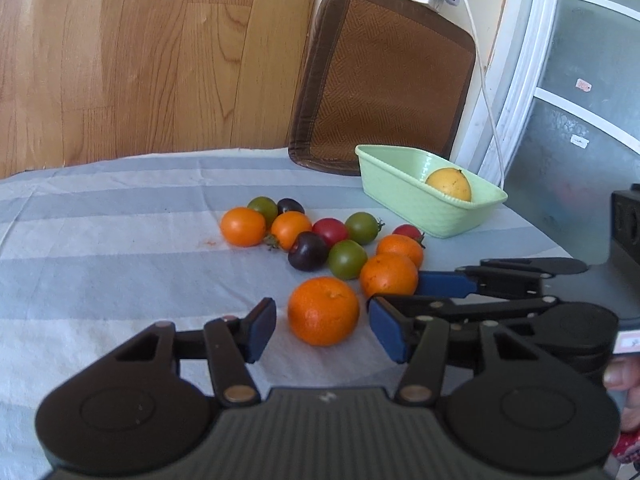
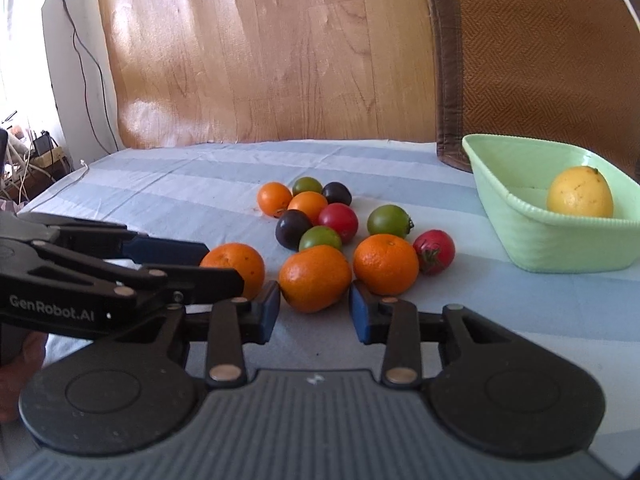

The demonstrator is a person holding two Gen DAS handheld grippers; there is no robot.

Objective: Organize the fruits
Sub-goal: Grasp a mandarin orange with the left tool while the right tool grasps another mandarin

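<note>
A heap of fruit lies on the striped cloth: several tangerines, plus red, green and dark purple tomatoes. My left gripper is open, its pads either side of the nearest tangerine, not touching it. My right gripper is open just in front of another tangerine; it also shows in the left wrist view. The left gripper also shows in the right wrist view, around the left tangerine. A light green basket at the right holds one yellow lemon.
The table has a blue-and-white striped cloth. A brown woven mat leans against the wall behind the basket. A wooden board stands behind the table. A white cable hangs near the basket.
</note>
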